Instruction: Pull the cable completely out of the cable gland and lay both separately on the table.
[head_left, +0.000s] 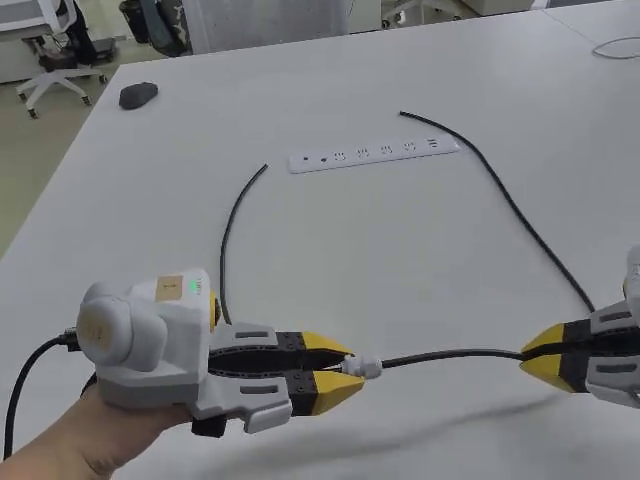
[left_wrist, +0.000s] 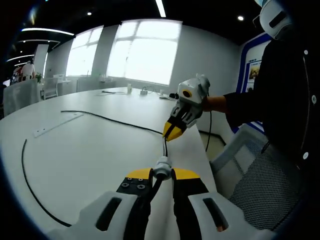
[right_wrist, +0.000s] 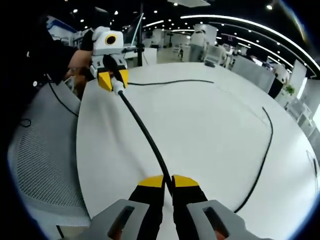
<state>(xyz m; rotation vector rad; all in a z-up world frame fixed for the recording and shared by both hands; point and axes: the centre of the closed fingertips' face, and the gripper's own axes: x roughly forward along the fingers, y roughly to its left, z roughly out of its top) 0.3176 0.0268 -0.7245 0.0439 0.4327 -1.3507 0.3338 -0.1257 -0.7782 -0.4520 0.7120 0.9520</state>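
The white cable gland (head_left: 362, 367) is pinched at the tips of my left gripper (head_left: 350, 368), which is shut on it low in the head view. From the gland a black cable (head_left: 450, 355) runs taut to the right into my right gripper (head_left: 528, 360), shut on it above the table. In the left gripper view the gland (left_wrist: 161, 166) sits between the yellow tips and the right gripper (left_wrist: 172, 134) holds the cable ahead. In the right gripper view the cable (right_wrist: 145, 135) stretches to the left gripper (right_wrist: 113, 82). More black cable (head_left: 232, 225) trails on the table behind the left gripper.
A white power strip (head_left: 375, 155) lies mid-table, and a long black cable (head_left: 510, 205) curves past it toward the right gripper. A dark mouse (head_left: 138, 95) sits far left. An office chair (head_left: 50, 60) stands beyond the table edge (head_left: 60, 165). A mesh chair (left_wrist: 260, 175) stands beside me.
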